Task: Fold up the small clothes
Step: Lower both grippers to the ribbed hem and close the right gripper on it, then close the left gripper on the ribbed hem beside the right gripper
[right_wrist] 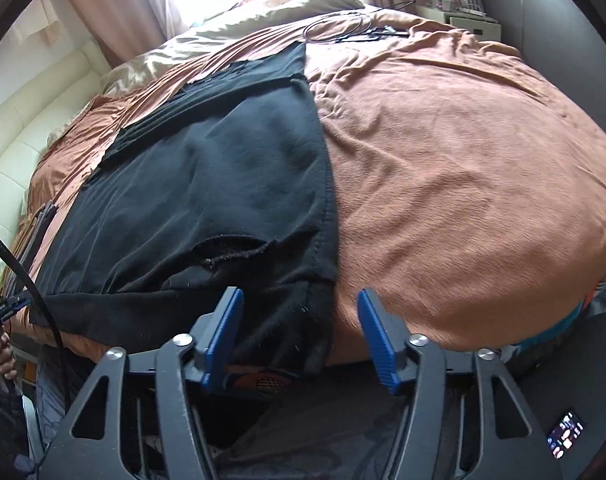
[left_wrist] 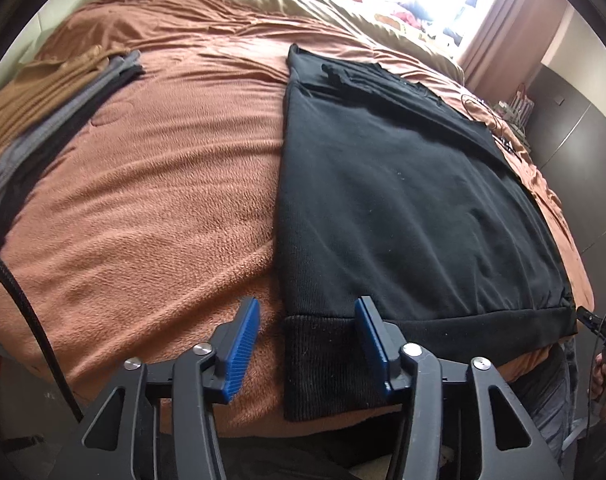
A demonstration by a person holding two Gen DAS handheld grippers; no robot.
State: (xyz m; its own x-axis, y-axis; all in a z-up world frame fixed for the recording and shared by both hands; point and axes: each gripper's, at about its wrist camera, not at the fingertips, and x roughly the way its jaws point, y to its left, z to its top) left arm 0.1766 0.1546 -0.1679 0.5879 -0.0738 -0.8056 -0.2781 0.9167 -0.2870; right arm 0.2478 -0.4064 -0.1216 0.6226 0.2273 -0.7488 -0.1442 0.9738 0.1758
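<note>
A black sweater (left_wrist: 403, 208) lies flat on an orange-brown bedspread (left_wrist: 163, 200), its ribbed hem hanging over the near edge of the bed. My left gripper (left_wrist: 307, 344) is open and straddles the hem's left corner, its blue pads (left_wrist: 243, 344) not pressing the cloth. In the right wrist view the same sweater (right_wrist: 223, 168) lies at the left. My right gripper (right_wrist: 299, 338) is open around the hem's right corner, with the cloth nearer its left pad (right_wrist: 223, 332).
A stack of folded clothes (left_wrist: 43, 120) in tan, grey and black lies at the bed's left side. Loose cables (right_wrist: 343, 28) rest at the far end of the bedspread (right_wrist: 463, 180), near a white nightstand (right_wrist: 463, 16). A black cable (left_wrist: 23, 300) hangs at the left.
</note>
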